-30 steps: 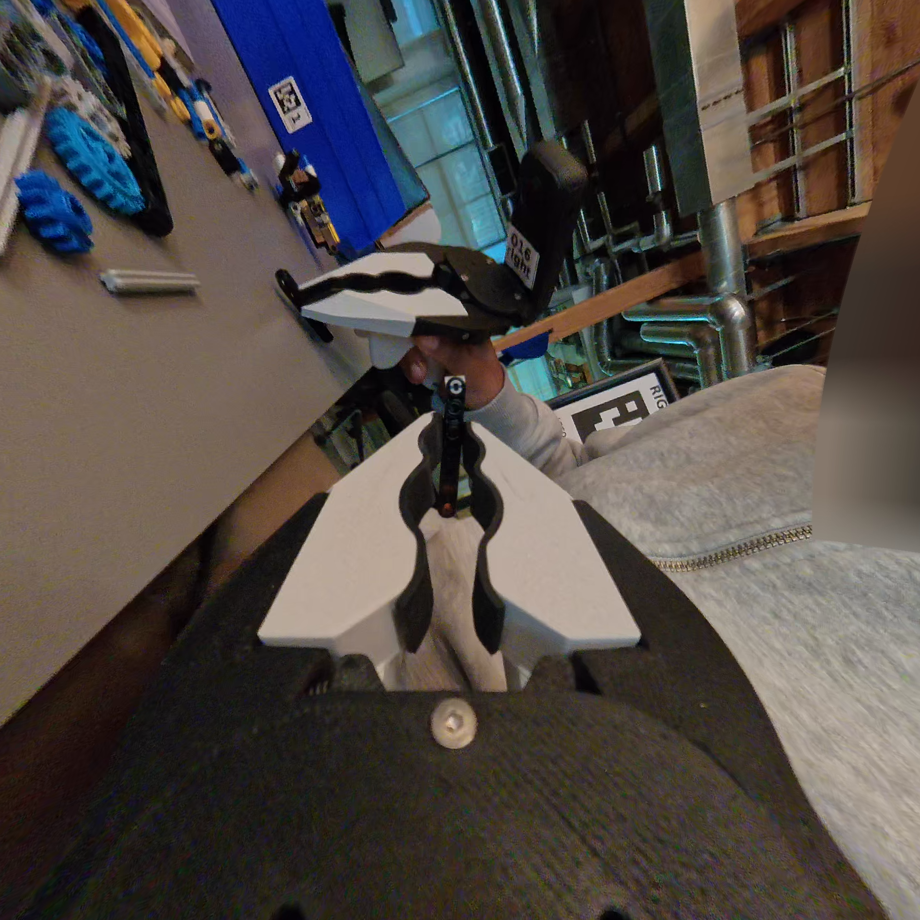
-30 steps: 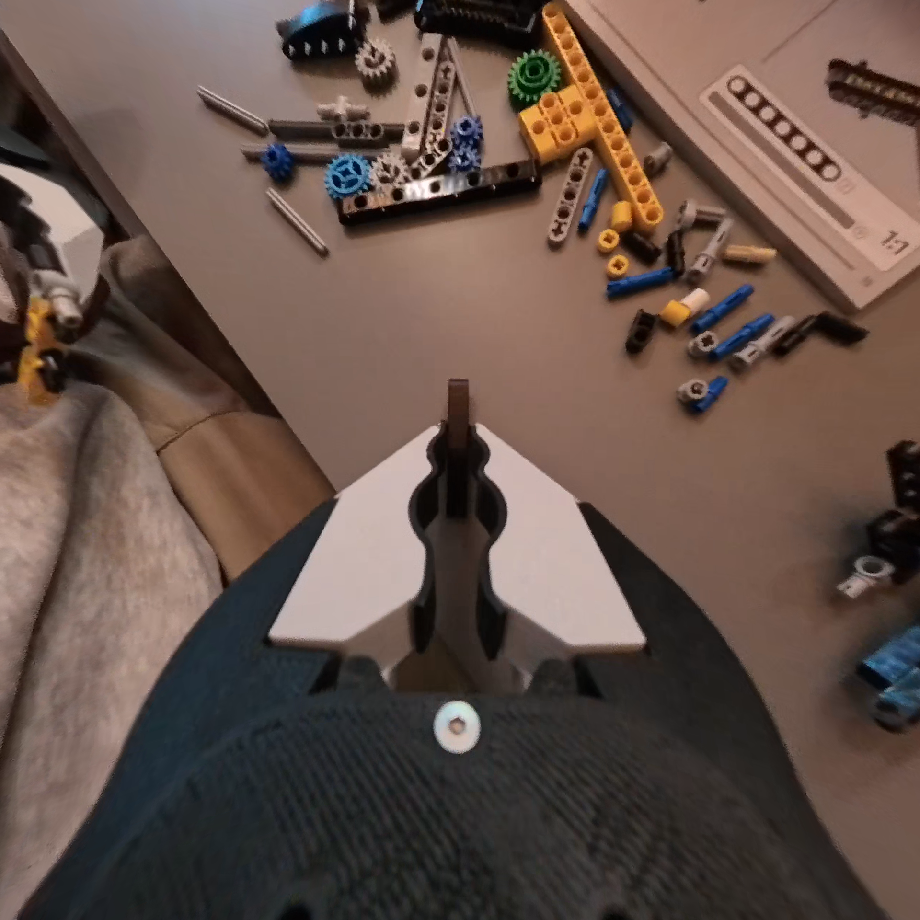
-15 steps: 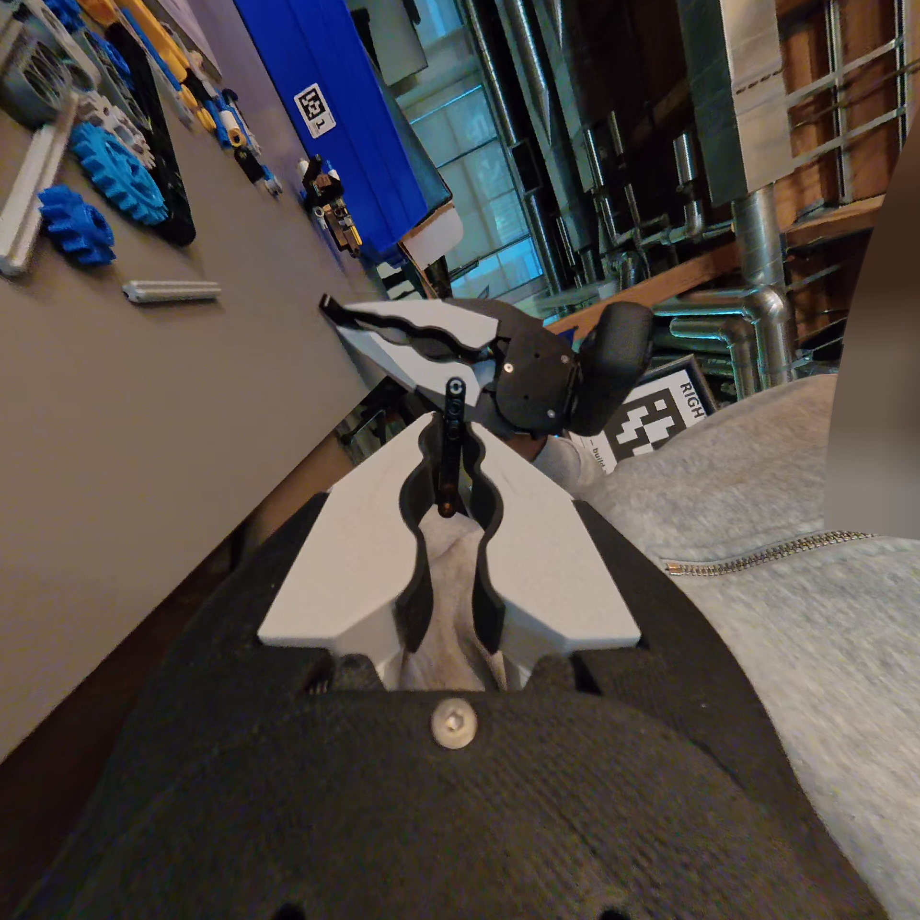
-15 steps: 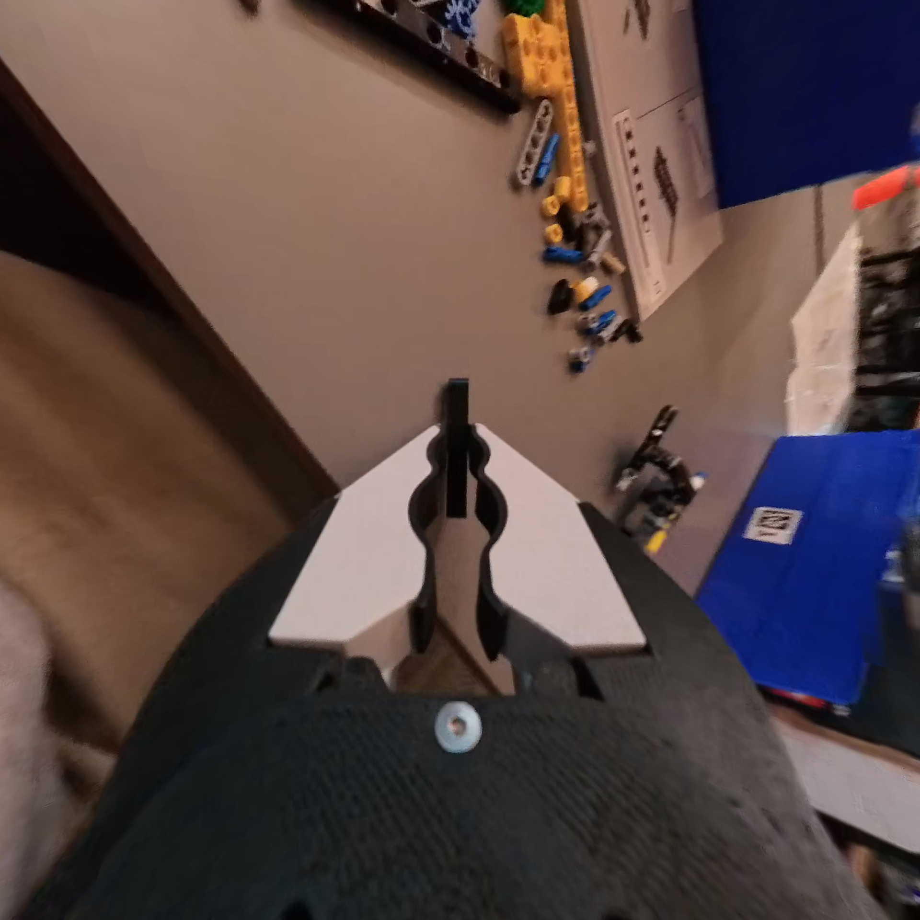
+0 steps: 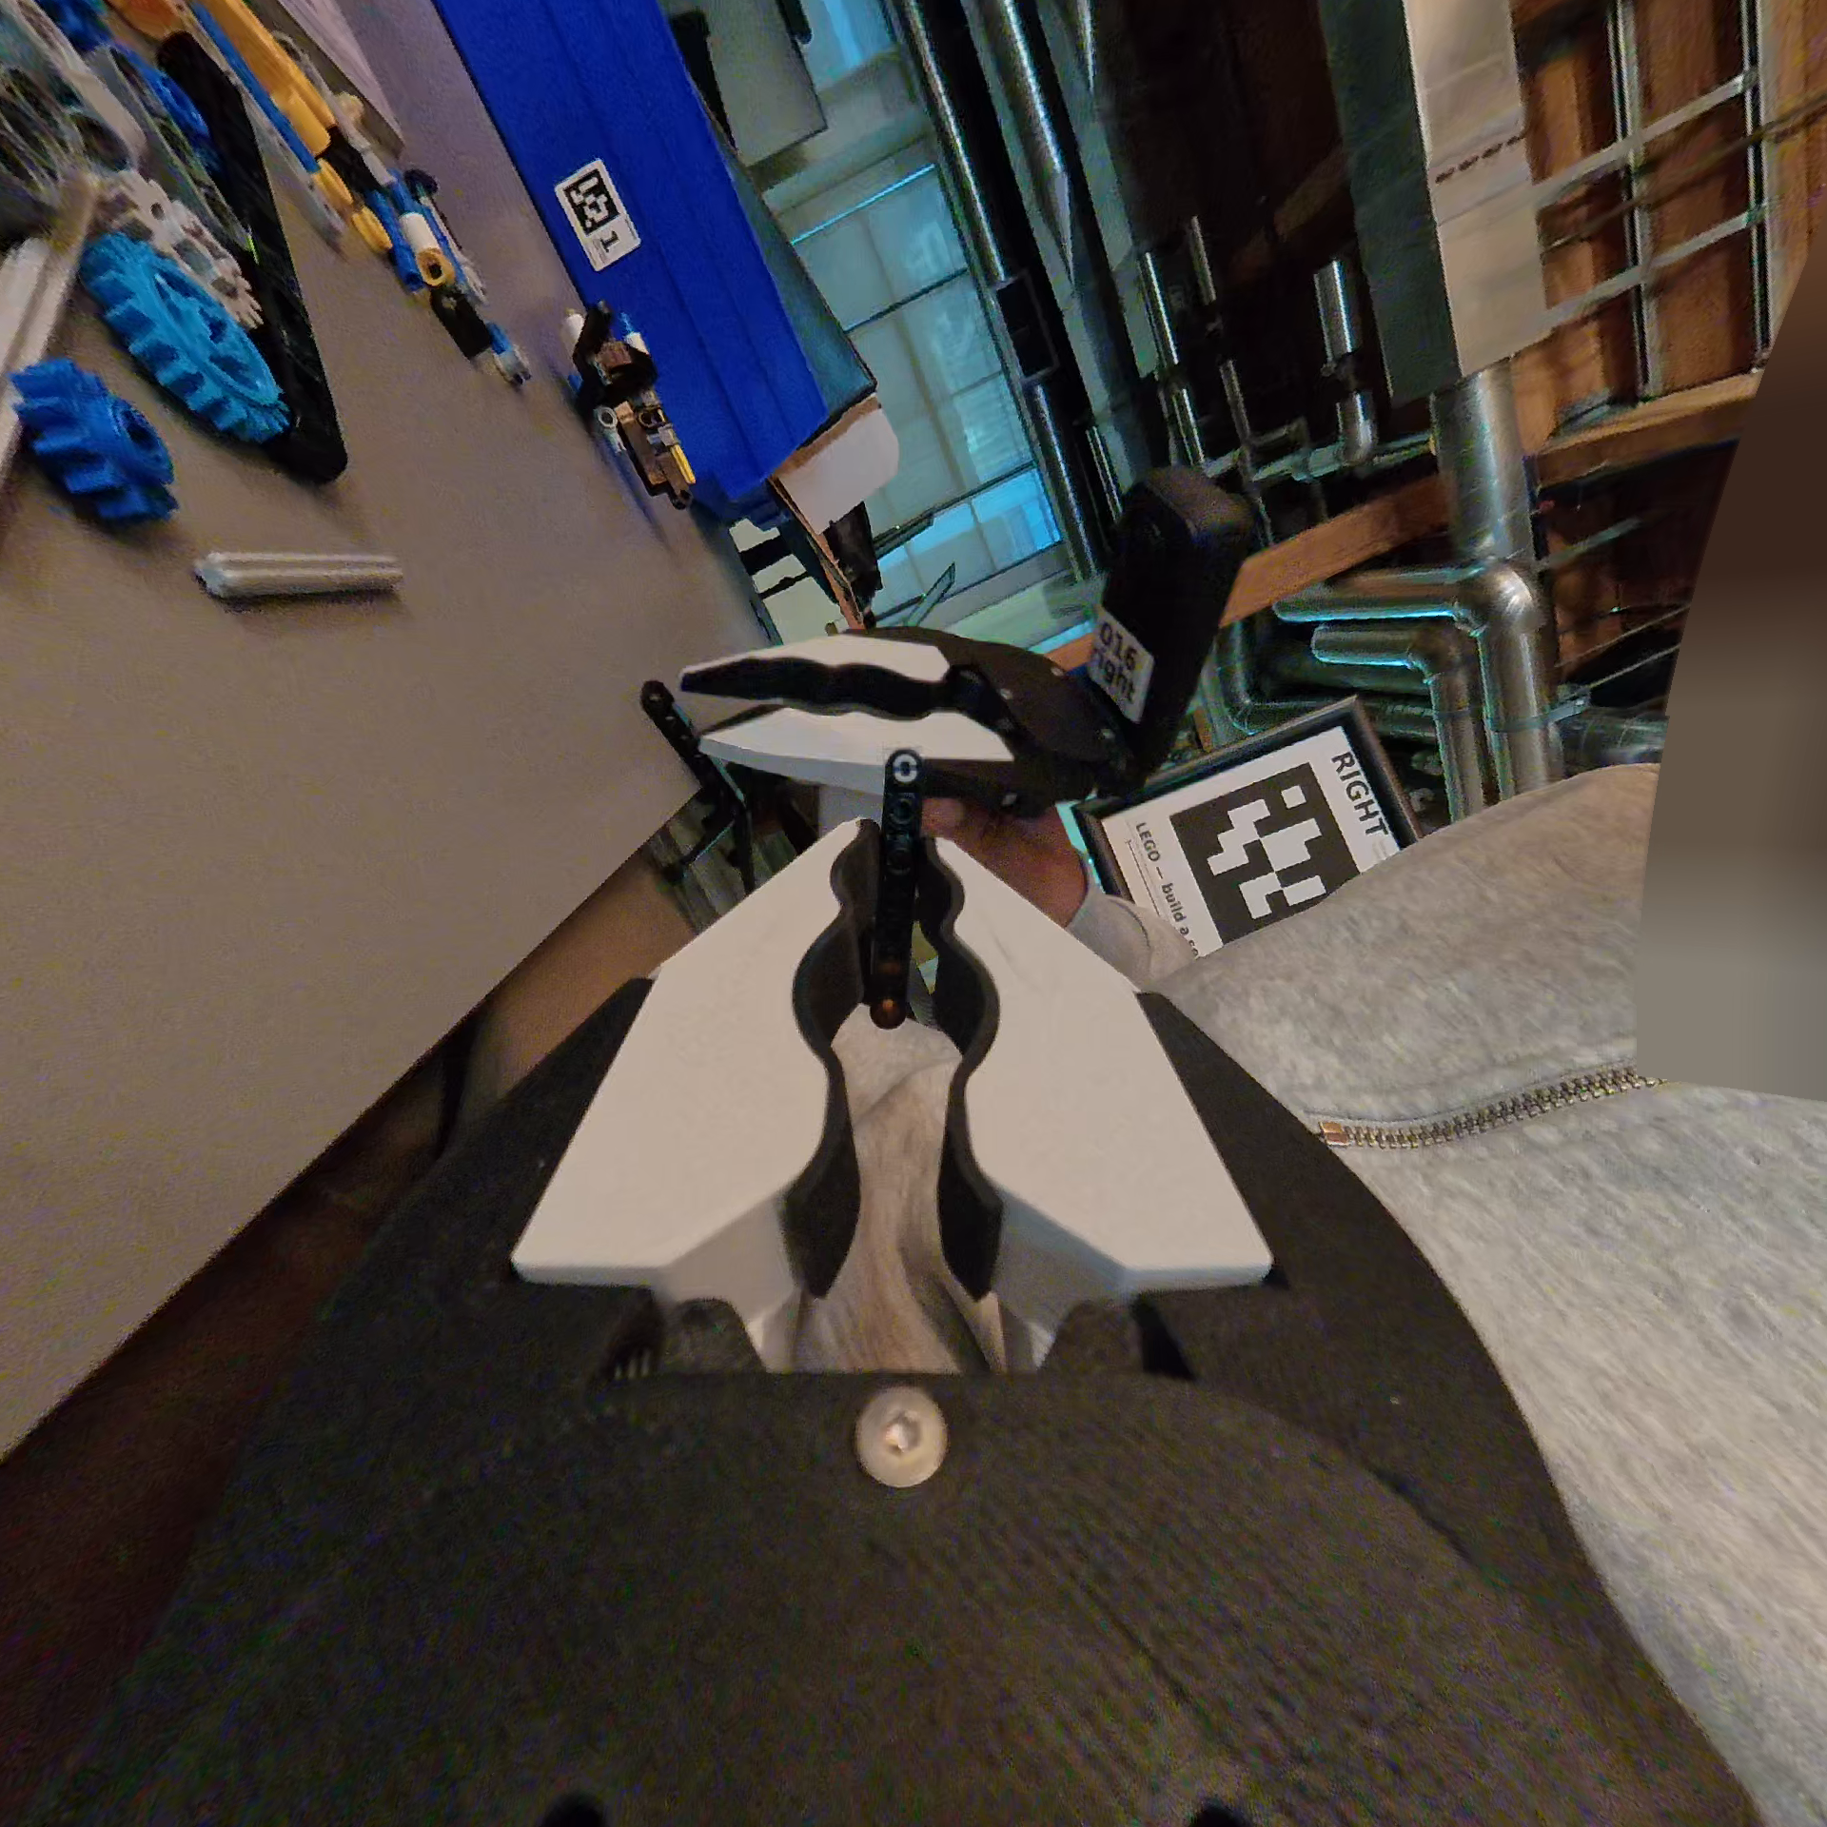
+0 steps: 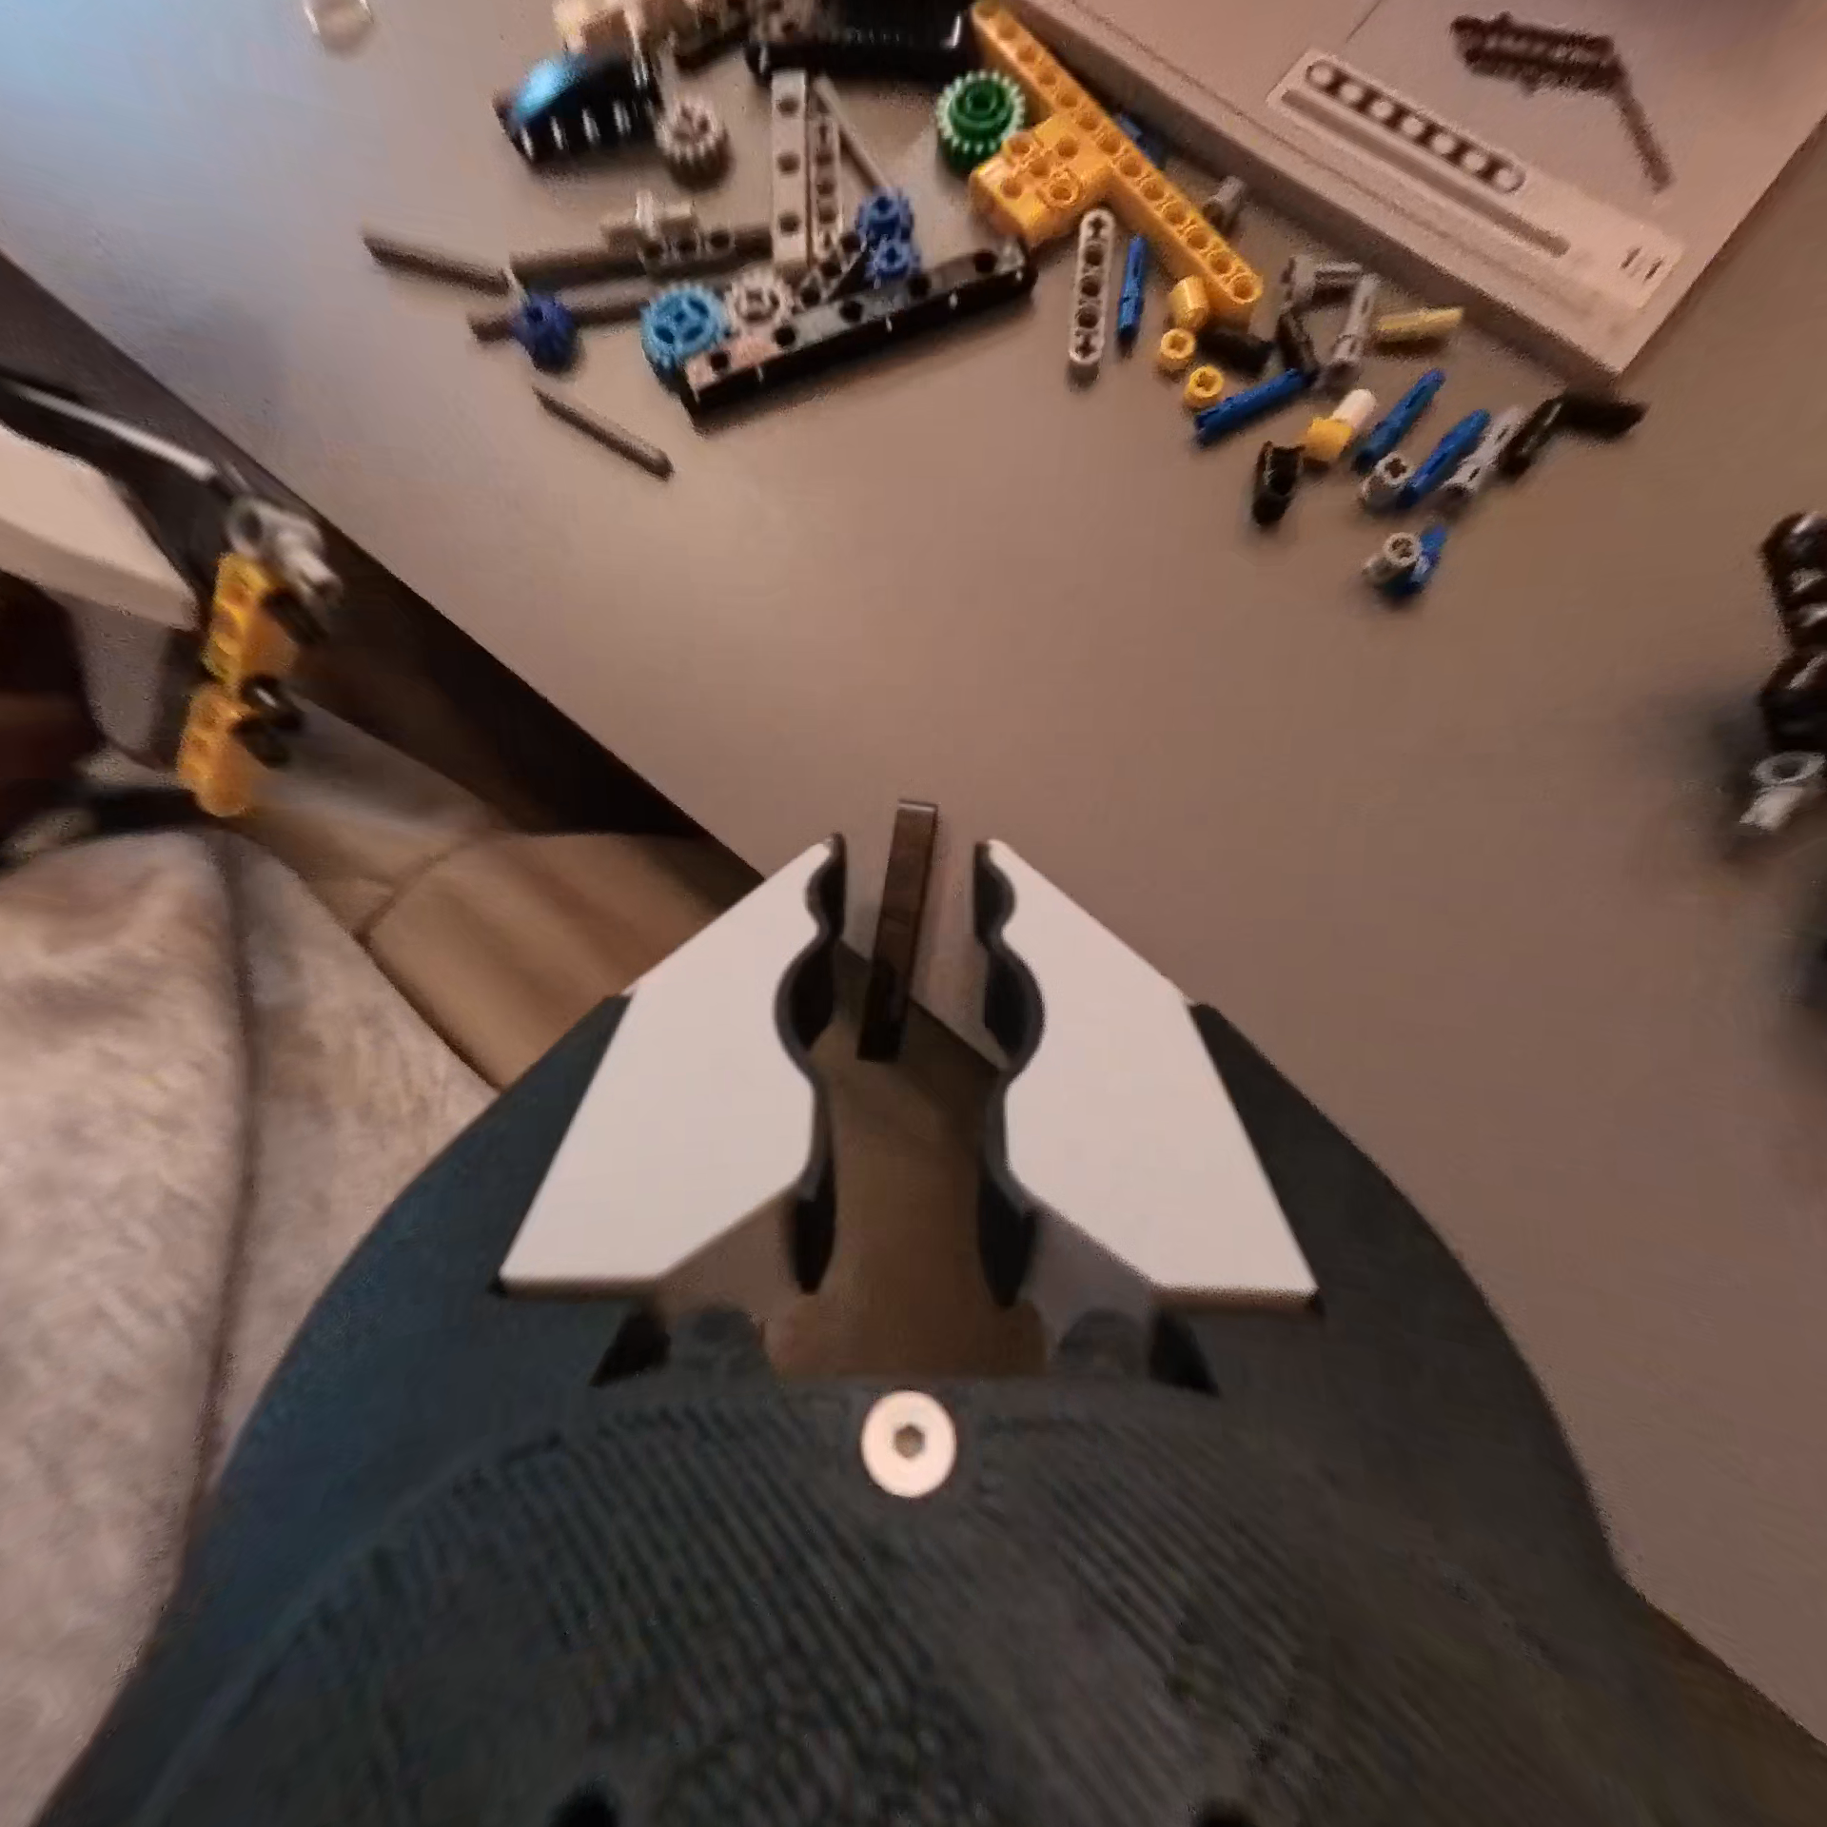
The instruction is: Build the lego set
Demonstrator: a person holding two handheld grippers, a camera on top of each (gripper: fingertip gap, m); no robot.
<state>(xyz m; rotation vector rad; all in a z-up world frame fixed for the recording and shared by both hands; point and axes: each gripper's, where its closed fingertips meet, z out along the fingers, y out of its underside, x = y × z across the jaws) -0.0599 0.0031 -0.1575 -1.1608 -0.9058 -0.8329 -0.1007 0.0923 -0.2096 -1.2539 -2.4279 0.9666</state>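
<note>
My left gripper [image 5: 895, 840] is shut on a thin black holed beam [image 5: 900, 890], held upright off the table's front edge, over a grey hoodie. In the right wrist view this gripper [image 6: 99, 554] shows at the left edge with yellow blocks and black pins [image 6: 232, 682] joined to what it holds. My right gripper [image 6: 910, 855] is over the table edge with its jaws a little apart. A short black beam [image 6: 900, 929] stands between them, touching neither pad as far as I can see. The left wrist view shows the right gripper [image 5: 692, 687] just beyond my left, with that beam [image 5: 682, 741] hanging from its tip.
Loose parts lie on the grey table [image 6: 989, 593]: a yellow beam [image 6: 1117, 168], a long black beam [image 6: 860, 316], a green gear [image 6: 974, 114], blue pins [image 6: 1414, 435] and the instruction booklet [image 6: 1434, 148]. A dark sub-assembly [image 6: 1789, 672] sits at the right edge. A blue box [image 5: 672, 247] stands behind. About 12 cm separates my left fingertips from my right. The green gear [image 6: 974, 114] is about equally far from each gripper, around 20 cm.
The right gripper has swung back to look down on the table, and its jaws have parted from the short black beam they gripped. The left gripper has kept its hold and barely moved.
</note>
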